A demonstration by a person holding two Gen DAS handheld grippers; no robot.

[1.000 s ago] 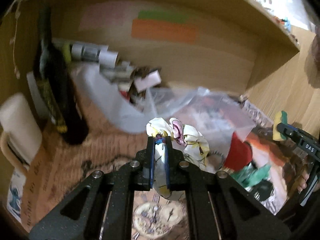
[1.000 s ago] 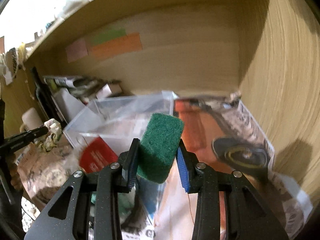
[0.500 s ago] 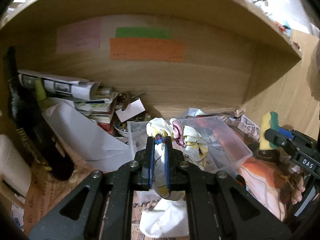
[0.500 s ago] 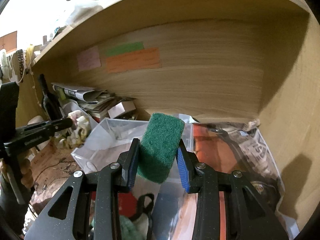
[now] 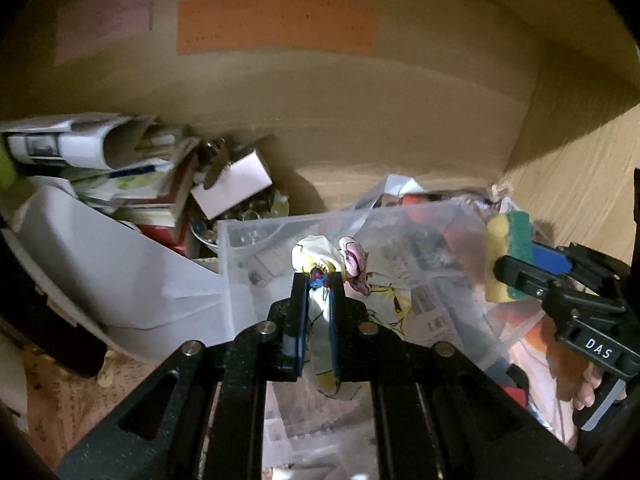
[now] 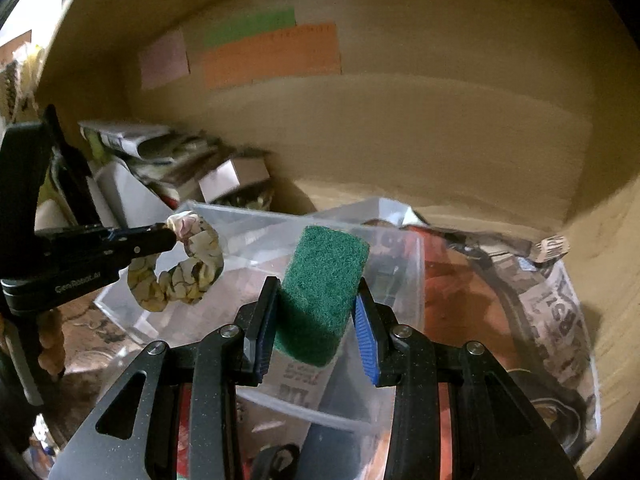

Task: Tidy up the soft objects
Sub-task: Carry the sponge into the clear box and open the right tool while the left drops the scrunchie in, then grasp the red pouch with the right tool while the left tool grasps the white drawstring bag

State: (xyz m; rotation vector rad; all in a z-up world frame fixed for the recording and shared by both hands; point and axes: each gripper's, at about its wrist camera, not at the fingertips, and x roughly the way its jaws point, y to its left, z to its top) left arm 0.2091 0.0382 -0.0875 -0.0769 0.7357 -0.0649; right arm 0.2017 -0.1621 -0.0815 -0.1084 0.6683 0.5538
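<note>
My left gripper (image 5: 318,280) is shut on a floral fabric scrunchie (image 5: 376,292), holding it above the near left rim of a clear plastic bin (image 5: 280,226). In the right wrist view the scrunchie (image 6: 188,272) hangs from the left gripper (image 6: 170,236) over the bin's left edge (image 6: 240,220). My right gripper (image 6: 316,312) is shut on a green and yellow scrub sponge (image 6: 320,292), held over the bin. In the left wrist view the sponge (image 5: 510,256) and the right gripper (image 5: 516,270) are at the right.
I am inside a wooden shelf bay with coloured notes (image 5: 276,24) on the back wall. A pile of papers and small boxes (image 5: 160,184) and a white sheet (image 5: 100,272) lie at the left. Printed newspaper (image 6: 552,320) lines the floor at the right, next to the side wall.
Both grippers have moved forward and deeper into the shelf, closer to the clear bin. The scrunchie and sponge stay gripped and now hang over the bin.
</note>
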